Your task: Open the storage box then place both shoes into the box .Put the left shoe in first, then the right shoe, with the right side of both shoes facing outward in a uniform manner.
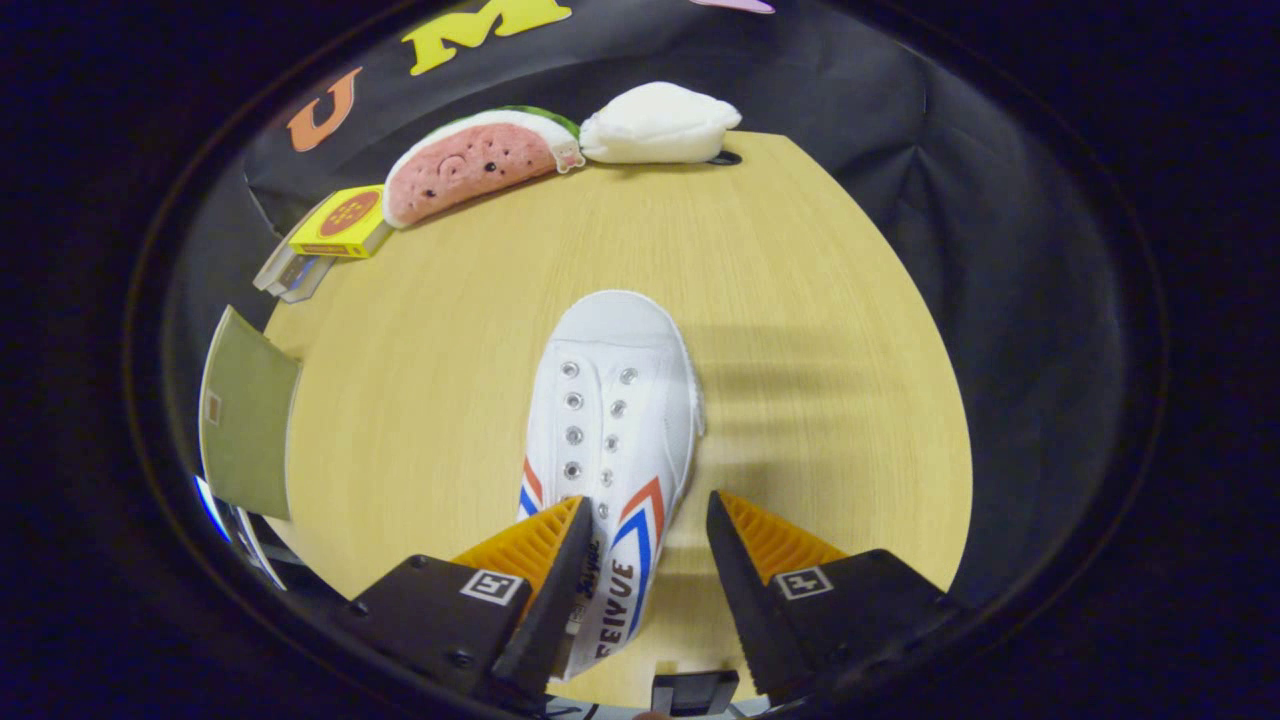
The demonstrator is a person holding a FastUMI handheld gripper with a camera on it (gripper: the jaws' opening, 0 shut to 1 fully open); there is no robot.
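Tool [640,545] was open, jaws spread wide, not gripping anything. White canvas shoe [610,440] sat on the bench [800,300] in the middle of the frame, toe pointing away toward the top, heel end running down between the fingers. Left finger [545,555] overlapped the shoe's side near the collar; can't tell if it was touching. Right finger [755,560] stood apart from the shoe, bare wood showing between them.

Step in hand, as I read it: lining up a grasp on this shoe at the heel/collar. Can't tell from here if it's the left or right shoe.

An olive-green panel [245,415] at the left-middle of the frame is probably the storage box or its lid; can't confirm whether it was open.

Next move calls for centring the tool over the heel, then closing on both sides before lifting toward that panel.

Clutter at the upper frame, well clear: watermelon plush [470,165], white pouch [660,122], yellow box [340,222].
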